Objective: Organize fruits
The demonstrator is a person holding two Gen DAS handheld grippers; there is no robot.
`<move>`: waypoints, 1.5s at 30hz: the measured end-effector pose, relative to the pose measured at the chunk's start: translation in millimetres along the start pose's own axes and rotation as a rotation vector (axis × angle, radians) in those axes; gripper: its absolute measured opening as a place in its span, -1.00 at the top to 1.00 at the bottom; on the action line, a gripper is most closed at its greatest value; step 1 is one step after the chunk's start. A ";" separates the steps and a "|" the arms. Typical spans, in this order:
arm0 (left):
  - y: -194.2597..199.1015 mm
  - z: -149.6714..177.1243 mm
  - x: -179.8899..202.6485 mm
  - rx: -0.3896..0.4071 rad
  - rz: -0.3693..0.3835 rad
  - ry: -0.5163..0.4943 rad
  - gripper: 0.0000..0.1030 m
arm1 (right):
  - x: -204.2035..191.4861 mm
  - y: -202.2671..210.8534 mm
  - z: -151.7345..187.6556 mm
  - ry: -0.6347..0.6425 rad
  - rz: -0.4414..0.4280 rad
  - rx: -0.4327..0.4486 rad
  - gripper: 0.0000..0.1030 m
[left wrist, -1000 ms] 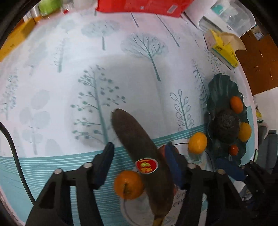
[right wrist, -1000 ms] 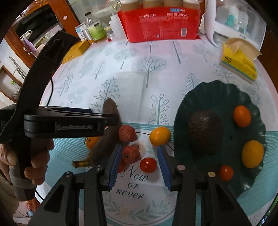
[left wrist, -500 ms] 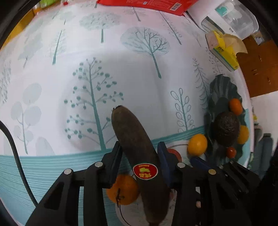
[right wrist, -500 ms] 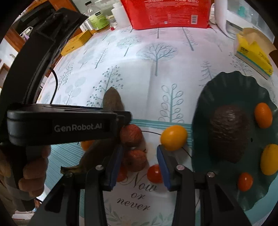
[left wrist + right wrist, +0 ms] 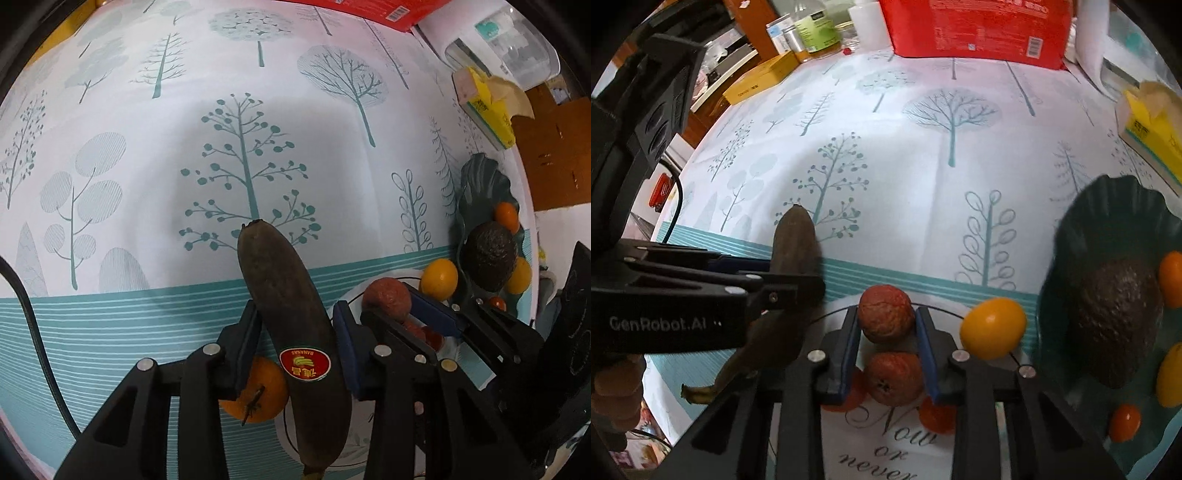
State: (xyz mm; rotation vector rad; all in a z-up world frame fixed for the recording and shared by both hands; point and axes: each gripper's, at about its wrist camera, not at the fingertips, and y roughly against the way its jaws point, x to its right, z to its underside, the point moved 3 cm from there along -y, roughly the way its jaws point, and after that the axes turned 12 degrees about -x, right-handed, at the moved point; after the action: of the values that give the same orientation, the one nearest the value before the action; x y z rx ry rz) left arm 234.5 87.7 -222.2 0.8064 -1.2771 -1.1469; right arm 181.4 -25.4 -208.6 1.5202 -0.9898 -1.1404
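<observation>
My left gripper point(image 5: 295, 325) is shut on a dark, overripe banana point(image 5: 291, 325) with a red sticker; it also shows in the right wrist view point(image 5: 794, 251). An orange point(image 5: 255, 395) lies under it. My right gripper point(image 5: 888, 328) has its blue pads closed around two reddish-brown wrinkled fruits, one in front point(image 5: 884, 319) and one behind point(image 5: 894, 378). A yellow-orange citrus point(image 5: 993, 328) lies just right of it, beside the dark green leaf plate point(image 5: 1108, 206), which holds an avocado point(image 5: 1119, 317) and several small orange fruits.
Small red tomatoes point(image 5: 936, 415) lie under the right gripper on the tree-print tablecloth point(image 5: 923, 147). A red package point(image 5: 975, 29), bottles point(image 5: 812, 26) and a yellow box point(image 5: 761, 77) stand at the far edge. A yellow tissue pack point(image 5: 1152, 133) lies behind the plate.
My left gripper closed on the banana. My right gripper moved forward and closed around the reddish-brown fruits.
</observation>
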 end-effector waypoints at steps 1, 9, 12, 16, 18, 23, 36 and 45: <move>-0.6 0.3 3.2 0.001 -0.021 -0.009 0.24 | 0.2 0.6 0.8 -0.002 -0.007 -0.001 0.44; -2.7 3.3 25.4 0.011 -0.110 -0.059 0.39 | 5.6 22.1 10.9 -0.020 -0.010 0.047 0.44; 2.4 9.3 28.2 0.031 -0.100 -0.060 0.42 | 9.3 31.5 15.8 -0.042 -0.025 0.063 0.45; 18.6 21.6 33.7 0.070 -0.078 -0.064 0.43 | 11.2 49.6 24.8 -0.054 -0.038 0.104 0.45; 30.1 28.5 40.0 0.094 -0.073 -0.074 0.43 | 12.4 59.3 31.9 -0.059 -0.046 0.121 0.45; 64.6 49.4 60.2 0.152 -0.071 -0.116 0.43 | 18.5 81.2 50.2 -0.076 -0.067 0.163 0.45; 115.9 82.2 172.3 0.213 -0.038 -0.289 0.43 | 70.0 148.8 108.0 -0.167 -0.029 0.295 0.45; 100.1 41.8 245.2 0.207 -0.006 -0.313 0.43 | 136.7 174.2 116.3 -0.238 0.058 0.333 0.45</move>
State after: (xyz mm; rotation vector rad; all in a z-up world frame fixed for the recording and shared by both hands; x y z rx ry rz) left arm 193.2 -111.9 -48.1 0.8020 -1.6755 -1.1906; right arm 90.5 -217.9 -77.3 1.6250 -1.4343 -1.1763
